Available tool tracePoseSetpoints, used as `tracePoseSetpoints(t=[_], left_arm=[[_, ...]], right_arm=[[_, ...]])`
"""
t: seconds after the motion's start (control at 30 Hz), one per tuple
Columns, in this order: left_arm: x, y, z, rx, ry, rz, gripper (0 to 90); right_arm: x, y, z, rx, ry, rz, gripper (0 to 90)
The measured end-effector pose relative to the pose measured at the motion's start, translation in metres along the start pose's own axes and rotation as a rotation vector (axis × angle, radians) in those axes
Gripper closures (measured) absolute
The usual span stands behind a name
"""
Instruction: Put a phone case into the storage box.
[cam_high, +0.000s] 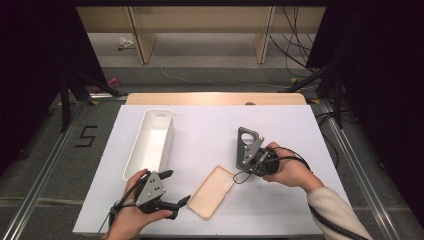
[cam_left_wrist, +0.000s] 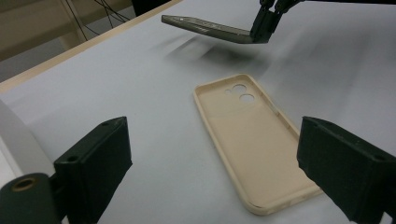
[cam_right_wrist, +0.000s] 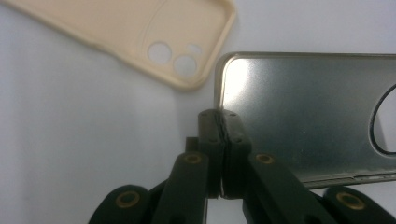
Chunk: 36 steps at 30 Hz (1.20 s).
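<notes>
On the white sheet, a beige phone case lies hollow-up.

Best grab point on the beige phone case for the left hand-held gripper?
Probably a long side wall near the plain end, away from the camera holes. The phone case lies flat, open side up, so its raised rim is the only thin edge to pinch. Bring the open left hand-held gripper down from above, one jaw inside the wall and one outside.

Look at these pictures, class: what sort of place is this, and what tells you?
Probably a lab recording station: a white-covered table framed by black curtains, cables on the floor behind, and a taped number 5 beside it.
</notes>
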<state>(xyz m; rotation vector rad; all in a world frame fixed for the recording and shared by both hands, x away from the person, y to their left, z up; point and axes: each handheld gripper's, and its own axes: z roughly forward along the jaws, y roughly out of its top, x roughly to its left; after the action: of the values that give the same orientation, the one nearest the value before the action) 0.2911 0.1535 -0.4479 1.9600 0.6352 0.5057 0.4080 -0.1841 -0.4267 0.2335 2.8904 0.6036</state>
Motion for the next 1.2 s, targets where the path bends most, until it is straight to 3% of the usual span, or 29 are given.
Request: tracePoseSetpoints(t=[0.07,0.2,0.3,0.5,0.63,0.87,1.07,1.2], left_arm=[[0.001,0.001,0.000,-0.003,0.007,-0.018,10.2],[0.002,0.005,-0.001,-0.020,0.026,-0.043,10.2],[0.002,0.014,-0.001,-0.033,0.027,-0.077,10.8],[0.013,0.038,0.004,-0.002,0.048,-0.111,13.8],[0.025,0.064,0.012,-0.011,0.064,-0.153,15.0],[0.041,0.101,0.039,0.061,0.054,-0.136,16.1],[0.054,0.115,0.065,0.113,0.058,-0.198,19.4],[0.059,0.121,0.083,0.140,0.035,-0.232,21.9]], right_arm=[[0.000,-0.001,-0.002,-0.052,-0.021,0.014,89.1],[0.002,-0.001,-0.006,-0.100,-0.037,0.034,89.2],[0.008,0.001,-0.011,-0.176,-0.045,0.051,89.2],[0.016,0.005,-0.014,-0.228,-0.048,0.050,89.3],[0.025,0.008,-0.015,-0.249,-0.046,0.041,89.2],[0.038,0.013,-0.014,-0.261,-0.041,0.017,89.2],[0.045,0.021,-0.012,-0.268,-0.039,0.000,89.2],[0.048,0.026,-0.011,-0.274,-0.037,-0.010,89.2]])
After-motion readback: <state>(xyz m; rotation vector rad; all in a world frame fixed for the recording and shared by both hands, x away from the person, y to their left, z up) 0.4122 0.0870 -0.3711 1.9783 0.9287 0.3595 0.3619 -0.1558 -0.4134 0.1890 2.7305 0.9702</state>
